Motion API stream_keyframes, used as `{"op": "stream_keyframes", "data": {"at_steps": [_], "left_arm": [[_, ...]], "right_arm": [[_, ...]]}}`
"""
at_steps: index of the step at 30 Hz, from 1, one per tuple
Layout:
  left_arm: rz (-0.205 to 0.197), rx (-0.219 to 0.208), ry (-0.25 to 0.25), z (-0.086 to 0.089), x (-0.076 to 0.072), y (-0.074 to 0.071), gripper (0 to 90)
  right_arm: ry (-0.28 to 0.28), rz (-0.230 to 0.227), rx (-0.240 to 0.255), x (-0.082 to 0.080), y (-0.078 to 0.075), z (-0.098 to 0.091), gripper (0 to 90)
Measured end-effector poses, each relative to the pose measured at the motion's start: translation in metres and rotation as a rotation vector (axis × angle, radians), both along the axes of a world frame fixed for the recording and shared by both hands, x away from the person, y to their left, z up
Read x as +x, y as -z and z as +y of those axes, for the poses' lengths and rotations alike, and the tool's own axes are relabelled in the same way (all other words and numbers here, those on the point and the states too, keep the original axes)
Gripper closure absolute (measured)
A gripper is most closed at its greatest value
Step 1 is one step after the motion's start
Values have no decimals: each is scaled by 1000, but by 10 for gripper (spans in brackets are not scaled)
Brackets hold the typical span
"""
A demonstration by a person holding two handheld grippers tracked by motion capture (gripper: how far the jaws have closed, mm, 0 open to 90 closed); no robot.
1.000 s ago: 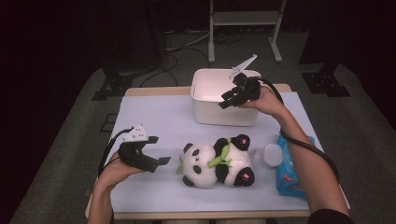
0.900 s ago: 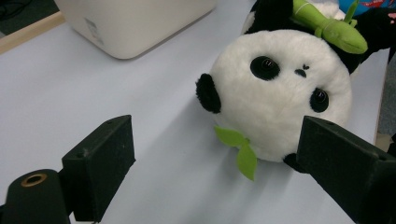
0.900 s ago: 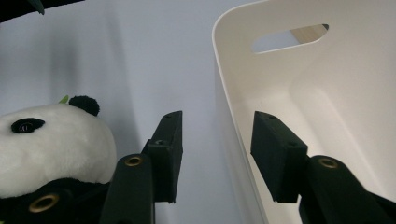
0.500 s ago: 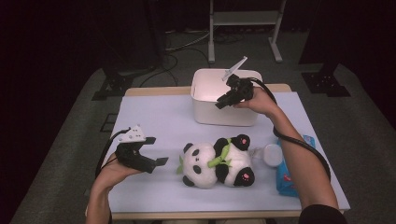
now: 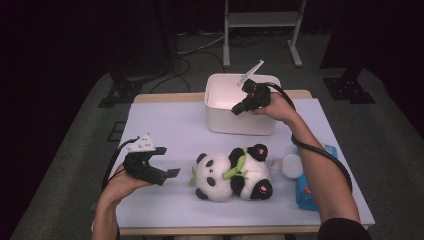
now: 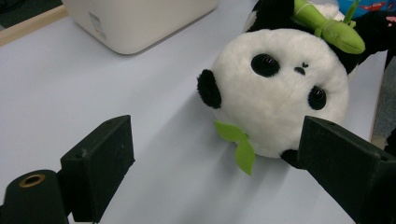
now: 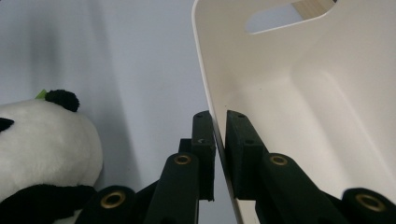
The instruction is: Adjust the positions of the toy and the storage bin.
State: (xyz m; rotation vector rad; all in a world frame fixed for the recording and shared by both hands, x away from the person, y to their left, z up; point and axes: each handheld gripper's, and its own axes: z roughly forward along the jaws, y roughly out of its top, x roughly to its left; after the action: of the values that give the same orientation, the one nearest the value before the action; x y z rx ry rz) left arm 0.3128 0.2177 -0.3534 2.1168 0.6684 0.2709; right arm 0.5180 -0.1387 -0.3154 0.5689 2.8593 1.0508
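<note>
The right gripper (image 5: 239,109) has just been closing on the near wall of the bin (image 5: 225,120), and in the right gripper view its two jaws now pinch the thin rim (image 7: 219,140), one pad outside, one inside. The bin sits at the far middle of the table (image 5: 165,125), beyond the panda (image 5: 232,172), and looks empty.

The left gripper (image 5: 167,174) rests just left of the panda with its jaws spread wide and nothing between them; in the left gripper view the panda's head (image 6: 275,102) lies just ahead of the open pads, apart from them.

Handling, as a judgement: the bin is stiff, smooth plastic, likely light while empty, so a one-sided pinch on the rim may let it tilt or slip; sliding it or lifting it low looks safer. The handle cut-out (image 7: 289,16) in the end wall offers a firmer hold. The panda is soft and light, will squash under the pads, and is best taken around the head or body.

Count: one bin, one panda, one white jar (image 5: 291,166) and one blue pack (image 5: 306,192), both right of the panda; two grippers.
</note>
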Motion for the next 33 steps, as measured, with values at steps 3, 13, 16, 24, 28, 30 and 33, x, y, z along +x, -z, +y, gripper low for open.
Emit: {"op": "stream_keyframes", "data": {"at_steps": [3,13,16,24,28,30,33], "left_arm": [[1,-3,3,0,0,0,99],[3,-4,2,-2,0,0,99],[3,0,4,-2,0,0,98],[7,4,14,-3,0,0,99],[7,2,20,-5,-1,0,98],[7,0,24,-6,-1,0,98],[6,4,32,-8,-1,0,98]], "right_arm": [[-22,-12,-9,-2,0,0,831],[-71,-46,-47,-15,-1,7,851],[-81,-41,-39,-17,-2,6,862],[-115,-23,-16,-27,-1,5,862],[-148,-14,1,-36,0,5,862],[-161,-9,7,-40,0,6,861],[-177,-2,14,-47,1,6,860]]}}
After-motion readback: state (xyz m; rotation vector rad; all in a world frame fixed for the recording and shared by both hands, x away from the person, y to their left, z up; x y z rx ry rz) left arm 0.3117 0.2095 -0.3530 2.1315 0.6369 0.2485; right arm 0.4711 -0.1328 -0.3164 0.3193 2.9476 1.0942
